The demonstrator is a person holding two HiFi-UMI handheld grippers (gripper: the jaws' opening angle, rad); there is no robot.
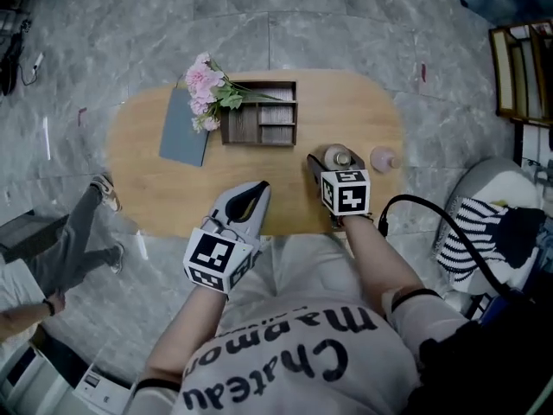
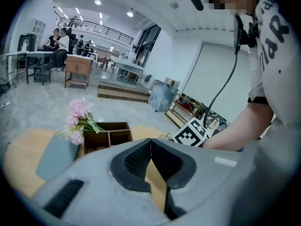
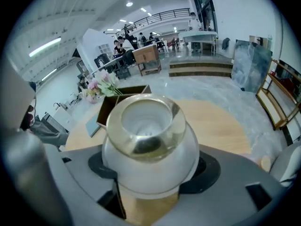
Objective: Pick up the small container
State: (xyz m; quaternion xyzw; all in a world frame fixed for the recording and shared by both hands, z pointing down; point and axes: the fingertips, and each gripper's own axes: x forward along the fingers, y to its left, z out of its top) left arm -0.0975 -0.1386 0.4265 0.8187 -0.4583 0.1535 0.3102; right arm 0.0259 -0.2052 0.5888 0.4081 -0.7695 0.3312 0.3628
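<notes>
The small container (image 3: 149, 145), a round white jar w/ a gold rim and an open mouth, sits btwn the fingers (image 3: 101, 166) of the right gripper (image 1: 333, 162). The fingers are pressed against its sides, one each side. It stands upright. In the head view it is over the right part of the tabletop (image 1: 346, 102), toward the near edge. Can't tell if its base touches the wood.

A small pink round thing (image 1: 383, 158) lies just beside the jar on its right, apart from the gripper.

The left gripper (image 1: 251, 195) is at the near edge of the tabletop, left of the right one and well apart from the jar. Its fingers (image 2: 134, 161) are together at the tips w/ nothing btwn them.

At the far side, approx mid-tabletop, is a wooden box (image 1: 259, 84) w/ compartments. Pink flowers (image 1: 206, 89) lie across its left end, stems reaching over the box. A grey pad (image 1: 184, 128) lies flat just left of the box, partly under the blooms.

The tabletop is an oval of light wood on a grey marble floor (image 1: 346, 24).
</notes>
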